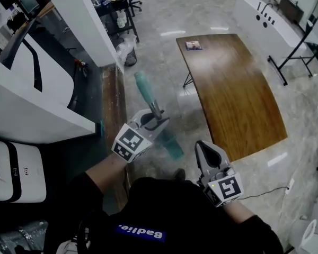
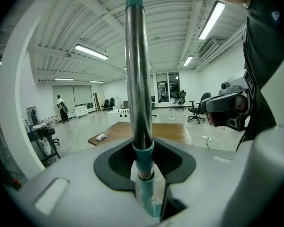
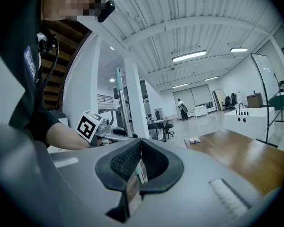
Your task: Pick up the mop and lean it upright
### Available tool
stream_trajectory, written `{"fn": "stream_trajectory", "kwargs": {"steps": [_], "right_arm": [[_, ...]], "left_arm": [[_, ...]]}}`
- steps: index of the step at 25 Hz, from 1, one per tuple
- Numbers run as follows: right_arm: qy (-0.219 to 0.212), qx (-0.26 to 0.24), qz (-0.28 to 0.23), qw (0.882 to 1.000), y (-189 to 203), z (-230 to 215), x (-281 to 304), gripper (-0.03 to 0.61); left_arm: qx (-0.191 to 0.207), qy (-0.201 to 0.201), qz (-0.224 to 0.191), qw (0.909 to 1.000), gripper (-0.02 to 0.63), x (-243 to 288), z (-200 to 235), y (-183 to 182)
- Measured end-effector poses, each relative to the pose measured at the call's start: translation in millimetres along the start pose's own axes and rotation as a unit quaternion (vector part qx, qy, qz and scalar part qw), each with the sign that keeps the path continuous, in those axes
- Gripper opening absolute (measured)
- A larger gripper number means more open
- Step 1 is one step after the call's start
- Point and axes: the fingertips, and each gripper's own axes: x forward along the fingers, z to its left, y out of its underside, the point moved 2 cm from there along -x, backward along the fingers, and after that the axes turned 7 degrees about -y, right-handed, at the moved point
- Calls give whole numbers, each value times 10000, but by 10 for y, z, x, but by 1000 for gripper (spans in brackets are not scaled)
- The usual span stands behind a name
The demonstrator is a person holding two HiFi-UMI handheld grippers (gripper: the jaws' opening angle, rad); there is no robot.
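Observation:
The mop handle (image 1: 156, 109) is a metal pole with a teal grip at its far end (image 1: 144, 88); a teal lower part (image 1: 173, 145) shows below my hand. My left gripper (image 1: 153, 121) is shut on the pole. In the left gripper view the mop pole (image 2: 137, 79) stands straight up out of the left gripper (image 2: 143, 161), with a teal collar at the pads. My right gripper (image 1: 204, 146) hovers to the right of the mop, apart from it, shut with nothing in it. The right gripper view shows its right gripper (image 3: 141, 148) closed, and the mop pole (image 3: 120, 103) upright beyond it.
A long wooden table (image 1: 233, 94) with a small booklet (image 1: 193, 45) stands to the right. A white pillar (image 1: 79, 20) and white machines (image 1: 21, 78) fill the left. A white counter (image 1: 265, 15) is at the far right. A person's shoe (image 1: 179, 174) is below.

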Motion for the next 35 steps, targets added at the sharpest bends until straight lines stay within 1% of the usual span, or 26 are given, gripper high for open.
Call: {"fn": "stream_trajectory", "kwargs": {"steps": [6, 10, 15, 17, 24, 28, 32, 35], "right_arm": [[210, 105, -5, 9997, 67, -172, -200, 8], [492, 146, -25, 9987, 72, -232, -268, 8], [900, 196, -32, 9957, 90, -263, -346, 8], [1118, 269, -27, 9934, 85, -266, -375, 8], [1695, 153, -68, 9854, 101, -226, -393, 8], [2043, 213, -46, 9787, 144, -193, -413, 8], [2394, 293, -27, 9705, 173, -156, -475, 8], [2538, 303, -9, 9668, 205, -148, -539, 8]], "left_arm": [[179, 336, -36, 9993, 130, 257, -245, -84], [288, 692, -96, 9971, 130, 420, -375, -124], [383, 1114, -50, 9930, 129, 604, -497, -31], [401, 1265, -26, 9912, 129, 662, -529, 13], [513, 1667, 72, 9846, 129, 874, -603, 196], [621, 1922, 126, 9793, 129, 982, -682, 329], [709, 2119, 272, 9743, 129, 1079, -728, 485], [769, 2193, 410, 9718, 129, 1157, -771, 615]]}}
